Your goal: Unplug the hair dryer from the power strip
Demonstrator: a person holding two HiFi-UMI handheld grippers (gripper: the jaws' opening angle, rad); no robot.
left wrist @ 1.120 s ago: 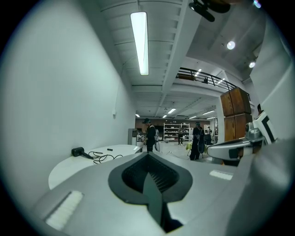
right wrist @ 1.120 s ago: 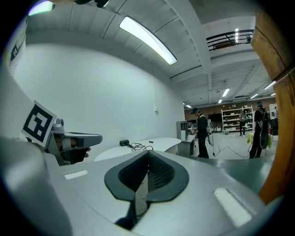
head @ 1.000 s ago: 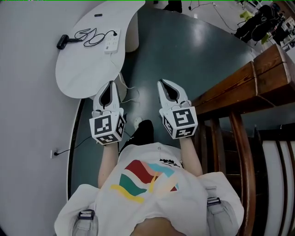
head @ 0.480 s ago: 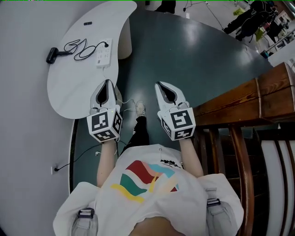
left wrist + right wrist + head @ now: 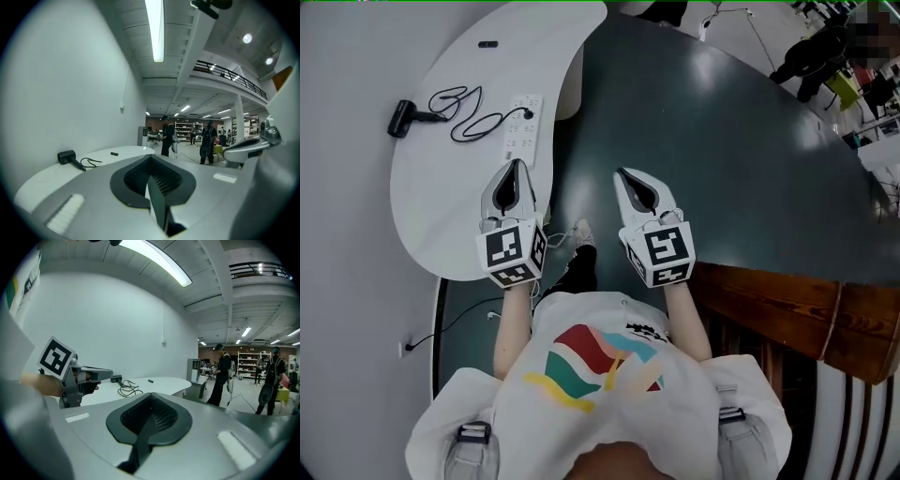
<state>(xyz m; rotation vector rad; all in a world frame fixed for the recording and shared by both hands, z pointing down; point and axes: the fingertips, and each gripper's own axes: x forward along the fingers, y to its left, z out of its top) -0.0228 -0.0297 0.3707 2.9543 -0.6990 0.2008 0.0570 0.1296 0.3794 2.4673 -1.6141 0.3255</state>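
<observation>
A black hair dryer [image 5: 401, 118] lies on the white table [image 5: 441, 206] at the far left, and shows too in the left gripper view [image 5: 67, 156] and the right gripper view [image 5: 116, 378]. Its black cord [image 5: 471, 111] coils toward a white power strip [image 5: 523, 122], where the plug [image 5: 528, 113] sits in a socket. My left gripper [image 5: 515, 167] is shut and empty, hanging over the table's near edge, short of the strip. Beside it my right gripper [image 5: 627, 175] is shut and empty over the dark floor. Each gripper's own view shows shut jaws [image 5: 151, 160] [image 5: 151, 398].
A small black object [image 5: 487, 44] lies at the table's far end. A wooden bench [image 5: 787, 319] stands at the right. A cable runs along the floor to a wall socket [image 5: 405, 347] at lower left. Several people [image 5: 206, 140] stand far back in the hall.
Both grippers have moved forward toward the table together, still shut. The table and power strip are nearer; the wooden bench has slid to the lower right.
</observation>
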